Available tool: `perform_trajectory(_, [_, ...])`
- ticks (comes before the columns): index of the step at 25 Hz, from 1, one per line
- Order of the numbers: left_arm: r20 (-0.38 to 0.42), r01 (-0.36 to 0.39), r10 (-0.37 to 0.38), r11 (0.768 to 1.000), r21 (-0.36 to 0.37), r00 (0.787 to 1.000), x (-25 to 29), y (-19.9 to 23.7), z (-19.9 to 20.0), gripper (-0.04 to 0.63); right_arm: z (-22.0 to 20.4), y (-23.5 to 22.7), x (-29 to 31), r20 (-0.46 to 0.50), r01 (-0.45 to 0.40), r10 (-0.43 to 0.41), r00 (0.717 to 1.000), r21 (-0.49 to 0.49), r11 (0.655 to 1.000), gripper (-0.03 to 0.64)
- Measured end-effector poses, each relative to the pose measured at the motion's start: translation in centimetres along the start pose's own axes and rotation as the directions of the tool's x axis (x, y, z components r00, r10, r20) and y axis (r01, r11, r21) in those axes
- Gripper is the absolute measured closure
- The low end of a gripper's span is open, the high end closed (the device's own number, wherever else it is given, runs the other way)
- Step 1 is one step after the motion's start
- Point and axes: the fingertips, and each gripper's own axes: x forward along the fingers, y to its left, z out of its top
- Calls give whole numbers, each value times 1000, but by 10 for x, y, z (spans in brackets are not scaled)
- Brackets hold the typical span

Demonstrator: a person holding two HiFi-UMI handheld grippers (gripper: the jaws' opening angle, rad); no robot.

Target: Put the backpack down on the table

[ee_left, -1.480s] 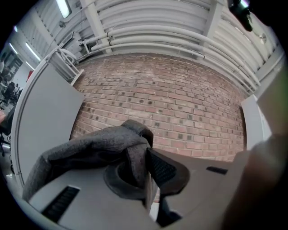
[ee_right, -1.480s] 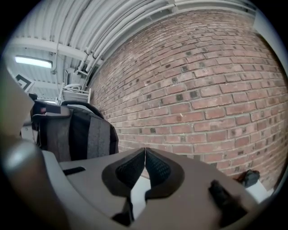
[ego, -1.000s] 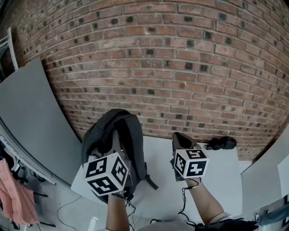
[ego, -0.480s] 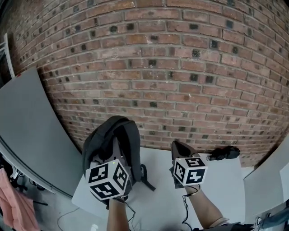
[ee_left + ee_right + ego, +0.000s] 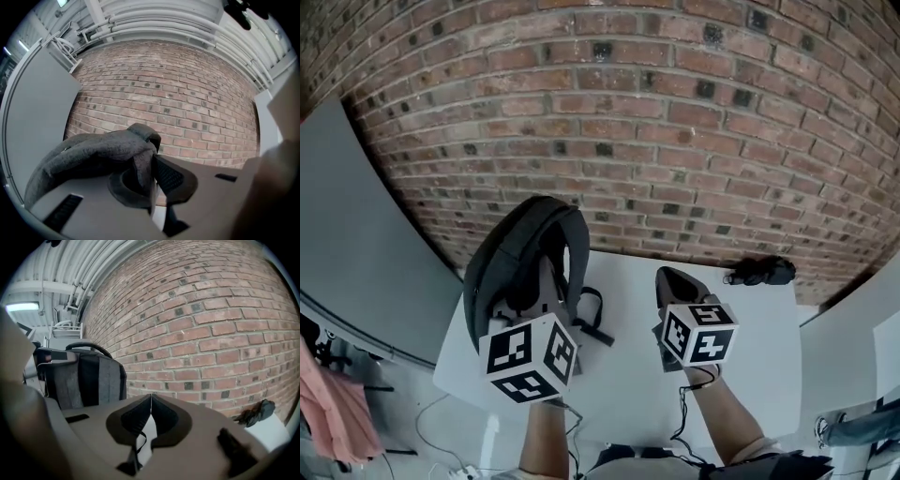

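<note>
A dark grey backpack (image 5: pixel 520 267) stands upright over the left part of the white table (image 5: pixel 628 394); whether its base rests on the table I cannot tell. My left gripper (image 5: pixel 548 286) sits behind its marker cube and is shut on the backpack's padded grey strap (image 5: pixel 93 154), which is pinched between the jaws of the left gripper (image 5: pixel 152 157). One thin black strap (image 5: pixel 592 319) trails onto the tabletop. My right gripper (image 5: pixel 675 286) hovers over the middle of the table, shut and holding nothing. The right gripper (image 5: pixel 151 397) view shows the backpack (image 5: pixel 89 376) to its left.
A brick wall (image 5: pixel 675 141) runs close behind the table. A small black object (image 5: pixel 759 272) lies at the table's back right corner. A grey panel (image 5: pixel 356 216) leans at the left, with a pink cloth (image 5: pixel 333 412) and cables on the floor below.
Both grippers have sunk lower. The backpack has come down and further over the table's left part, and its thin strap now trails on the tabletop.
</note>
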Motion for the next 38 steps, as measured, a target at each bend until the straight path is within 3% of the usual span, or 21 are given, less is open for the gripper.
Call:
perform_trajectory(6, [-32, -10, 8, 999, -49, 999, -13, -22, -21, 558, -1, -5, -27, 6, -7, 7, 1000, -19, 1000, 586])
perform_trajectory(12, [-11, -50, 50, 999, 1, 999, -29, -40, -37, 558, -11, -25, -60, -8, 17, -17, 1000, -24, 1000, 586])
perform_trajectory(20, [-43, -44, 43, 998, -39, 998, -48, -63, -59, 558, -15, -35, -94, 0, 24, -24, 1000, -26, 999, 586])
perform_trajectory(38, [-120, -32, 30, 999, -7, 992, -56, -118, -101, 558, -29, -61, -127, -2, 14, -14, 1000, 0, 1000, 586])
